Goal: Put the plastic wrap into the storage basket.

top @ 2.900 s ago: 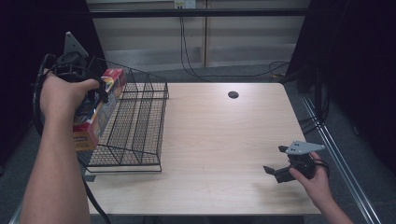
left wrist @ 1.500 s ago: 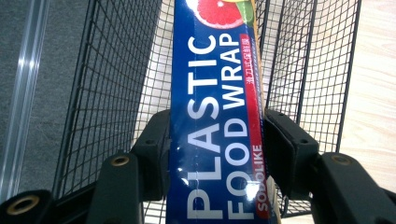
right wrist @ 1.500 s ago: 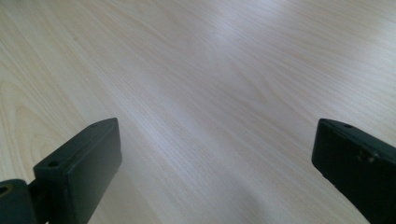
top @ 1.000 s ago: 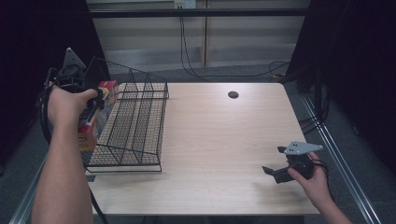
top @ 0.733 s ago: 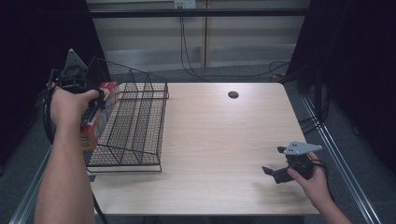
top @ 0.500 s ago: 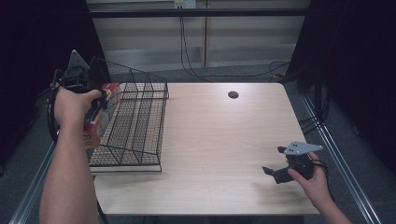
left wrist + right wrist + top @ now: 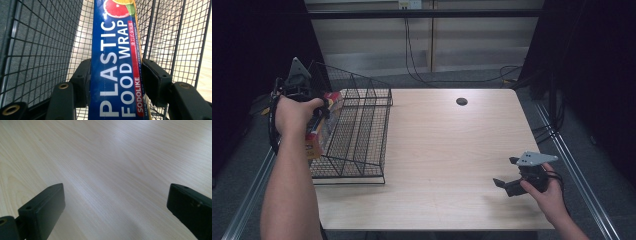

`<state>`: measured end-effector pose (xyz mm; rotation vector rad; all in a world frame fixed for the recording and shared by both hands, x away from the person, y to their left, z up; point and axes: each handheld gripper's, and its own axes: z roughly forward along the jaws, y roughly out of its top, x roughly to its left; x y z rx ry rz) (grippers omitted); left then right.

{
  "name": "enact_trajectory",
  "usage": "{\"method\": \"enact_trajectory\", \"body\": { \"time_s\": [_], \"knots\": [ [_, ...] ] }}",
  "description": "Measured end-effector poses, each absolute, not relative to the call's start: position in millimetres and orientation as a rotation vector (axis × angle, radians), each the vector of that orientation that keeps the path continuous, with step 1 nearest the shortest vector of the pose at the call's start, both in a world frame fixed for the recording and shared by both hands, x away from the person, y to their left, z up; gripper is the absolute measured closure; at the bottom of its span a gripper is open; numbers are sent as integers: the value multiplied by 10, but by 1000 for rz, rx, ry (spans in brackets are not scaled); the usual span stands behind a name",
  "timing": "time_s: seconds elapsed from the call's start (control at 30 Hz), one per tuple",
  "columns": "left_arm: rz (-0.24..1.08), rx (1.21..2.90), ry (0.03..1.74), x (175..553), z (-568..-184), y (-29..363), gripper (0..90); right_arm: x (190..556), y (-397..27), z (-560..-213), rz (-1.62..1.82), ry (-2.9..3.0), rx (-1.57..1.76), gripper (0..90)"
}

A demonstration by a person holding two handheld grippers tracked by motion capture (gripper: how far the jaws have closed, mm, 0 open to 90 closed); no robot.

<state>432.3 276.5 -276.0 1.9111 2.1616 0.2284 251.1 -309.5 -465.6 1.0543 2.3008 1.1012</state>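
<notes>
The left gripper (image 7: 116, 82) has its two black fingers (image 7: 156, 77) clamped on one long, glossy blue cardboard box of plastic wrap (image 7: 115, 62), which sits inside the single black wire basket (image 7: 357, 130) at the table's nine o'clock edge. The basket is a fine square mesh with one tall, sloped side. At five o'clock, the right gripper (image 7: 507, 181) rests with fingers spread wide over bare, pale wood-grain table (image 7: 447, 150). One small dark round hole (image 7: 461, 101) lies at twelve o'clock.

The blue box (image 7: 115, 62) reads "PLASTIC FOOD WRAP" and, on red, "SODOLIKE".
</notes>
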Motion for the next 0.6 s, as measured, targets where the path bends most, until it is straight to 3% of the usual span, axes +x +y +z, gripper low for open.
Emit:
{"method": "enact_trajectory", "body": {
  "time_s": [0.6],
  "knots": [
    [263, 1816, 2148, 4335, -2796, 2787, 438, 2514, -3090, -4663, 1094, 2302, 1054, 16]
  ]
}}
